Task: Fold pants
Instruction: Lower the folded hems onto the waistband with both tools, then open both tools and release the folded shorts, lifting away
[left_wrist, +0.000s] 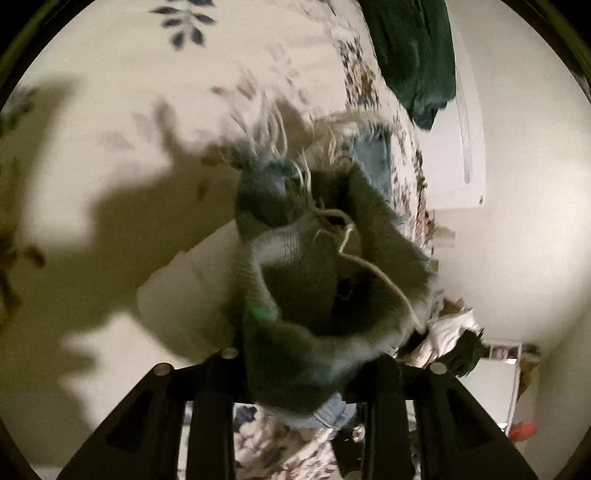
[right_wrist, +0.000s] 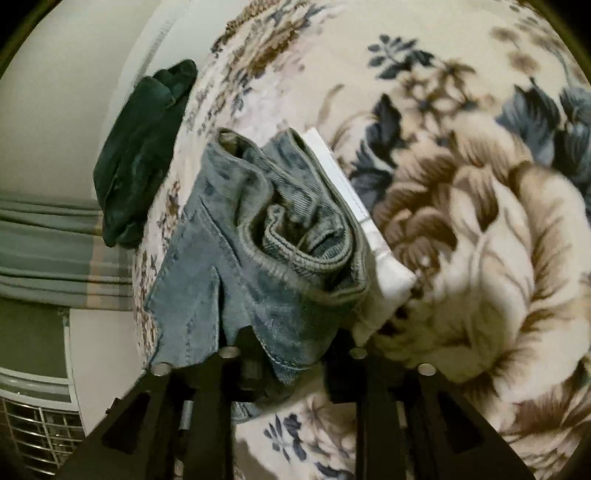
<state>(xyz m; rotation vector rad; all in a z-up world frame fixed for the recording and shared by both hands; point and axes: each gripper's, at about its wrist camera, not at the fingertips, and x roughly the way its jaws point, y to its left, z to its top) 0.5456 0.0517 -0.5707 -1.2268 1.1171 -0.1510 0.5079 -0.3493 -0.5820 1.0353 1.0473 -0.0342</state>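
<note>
The pants are light blue denim jeans. In the left wrist view my left gripper (left_wrist: 295, 373) is shut on a frayed leg hem of the jeans (left_wrist: 314, 280), lifted above the bed, with loose white threads hanging. In the right wrist view my right gripper (right_wrist: 291, 365) is shut on the waist end of the jeans (right_wrist: 266, 236), which lie bunched on the floral blanket (right_wrist: 480, 229) with a white inner pocket (right_wrist: 369, 236) showing at the right.
A dark green garment (right_wrist: 140, 155) hangs at the bed's edge; it also shows in the left wrist view (left_wrist: 413, 55). A striped cloth (right_wrist: 48, 254) and a white appliance with a grille (right_wrist: 33, 424) are at the left. Clutter (left_wrist: 461, 339) lies by the wall.
</note>
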